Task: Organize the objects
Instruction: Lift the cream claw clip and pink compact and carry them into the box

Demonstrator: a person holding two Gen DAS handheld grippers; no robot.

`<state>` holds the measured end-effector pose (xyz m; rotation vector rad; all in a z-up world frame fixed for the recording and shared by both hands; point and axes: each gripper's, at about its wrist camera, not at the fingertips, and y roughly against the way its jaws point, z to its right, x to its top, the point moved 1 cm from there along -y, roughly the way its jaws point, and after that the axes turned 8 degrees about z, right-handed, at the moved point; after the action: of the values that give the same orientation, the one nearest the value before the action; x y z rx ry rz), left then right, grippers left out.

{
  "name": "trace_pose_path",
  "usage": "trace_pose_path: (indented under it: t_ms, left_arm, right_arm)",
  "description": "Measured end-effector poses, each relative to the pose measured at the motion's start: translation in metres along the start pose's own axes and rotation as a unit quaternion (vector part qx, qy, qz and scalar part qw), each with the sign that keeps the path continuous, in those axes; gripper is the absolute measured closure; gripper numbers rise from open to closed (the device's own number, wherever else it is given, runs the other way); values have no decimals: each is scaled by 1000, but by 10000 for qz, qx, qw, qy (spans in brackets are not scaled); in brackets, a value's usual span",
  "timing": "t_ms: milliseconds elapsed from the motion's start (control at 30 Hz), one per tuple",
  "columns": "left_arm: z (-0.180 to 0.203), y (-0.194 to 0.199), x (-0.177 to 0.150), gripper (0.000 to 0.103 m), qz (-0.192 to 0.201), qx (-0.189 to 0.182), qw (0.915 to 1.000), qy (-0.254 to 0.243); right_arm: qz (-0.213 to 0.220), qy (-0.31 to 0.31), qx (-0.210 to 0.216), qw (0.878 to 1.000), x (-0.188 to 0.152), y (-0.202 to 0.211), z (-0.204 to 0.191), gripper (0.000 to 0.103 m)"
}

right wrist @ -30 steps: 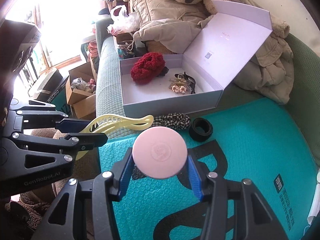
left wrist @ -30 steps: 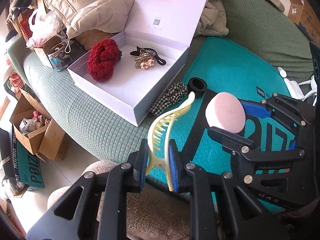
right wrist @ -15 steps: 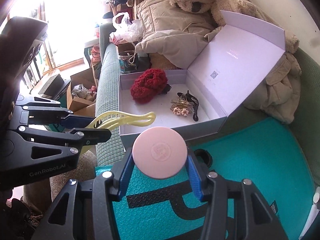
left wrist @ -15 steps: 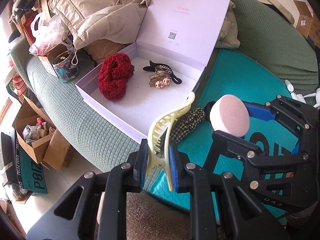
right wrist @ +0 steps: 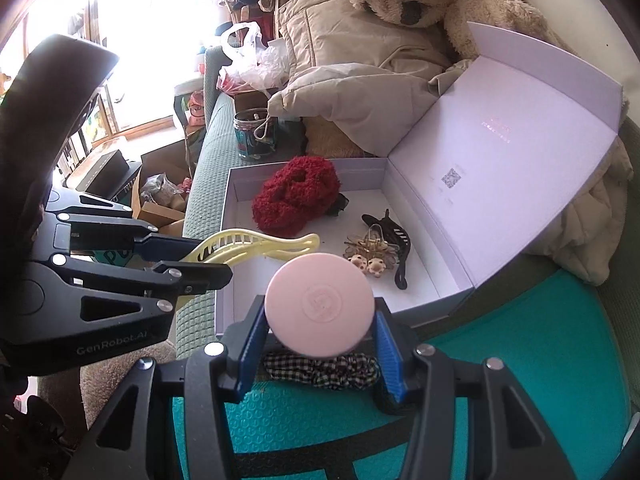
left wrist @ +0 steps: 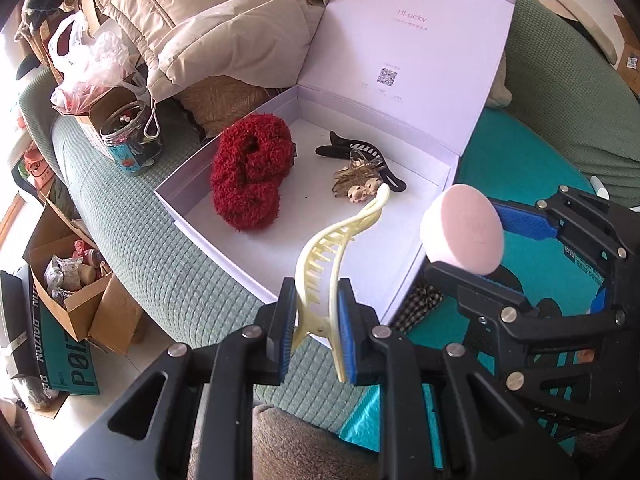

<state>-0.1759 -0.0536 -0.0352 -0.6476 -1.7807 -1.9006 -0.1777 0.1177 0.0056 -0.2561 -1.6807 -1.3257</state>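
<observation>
My left gripper (left wrist: 316, 320) is shut on a pale yellow hair claw clip (left wrist: 340, 240), held above the front edge of the open white box (left wrist: 200, 220). My right gripper (right wrist: 320, 340) is shut on a round pink compact (right wrist: 320, 306), held just in front of the box's near wall (right wrist: 224, 280). The right gripper (left wrist: 520, 264) and the compact (left wrist: 464, 232) also show in the left wrist view. Inside the box lie a red fluffy scrunchie (left wrist: 250, 172), a black clip (left wrist: 360, 152) and a gold hair tie with small charms (right wrist: 368, 256).
A checked scrunchie (right wrist: 320, 368) lies on the teal mat (right wrist: 520, 360) in front of the box. The box sits on a green sofa (left wrist: 140, 240) with beige coats (left wrist: 208, 20), a jar (left wrist: 128, 136) and a plastic bag behind. Cardboard boxes (left wrist: 72, 280) stand on the floor at left.
Both grippers have moved forward toward the box with their objects still held. The box now fills more of both views, and the clip's tip hangs over its interior.
</observation>
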Motion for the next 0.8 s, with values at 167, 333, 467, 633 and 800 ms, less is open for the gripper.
trace_pose_path:
  t_ms: [167,333,467,633,800]
  left_arm:
    - [-12,-21,9,84,-89,-8,10000,35]
    - [-18,-42,17,84,-169,15,9999,-16]
    - [-18,-55,25,84,-145,102,9997,-182]
    - [-22,-69,31,84,-228,100,9993,-280]
    - [-21,-82,35,84,-326,103,9984,-442]
  right_arm:
    - [-29,14,58,10000,8,-20,6,52]
    - [-115,15,104,9999,12,-43,11,52]
    - [-217,-10,140,9997,11,-60,16,52]
    - [-284,-55,164,9994,11,-74,21,52]
    - [-388,-57,160,9991,11,-87,26,52]
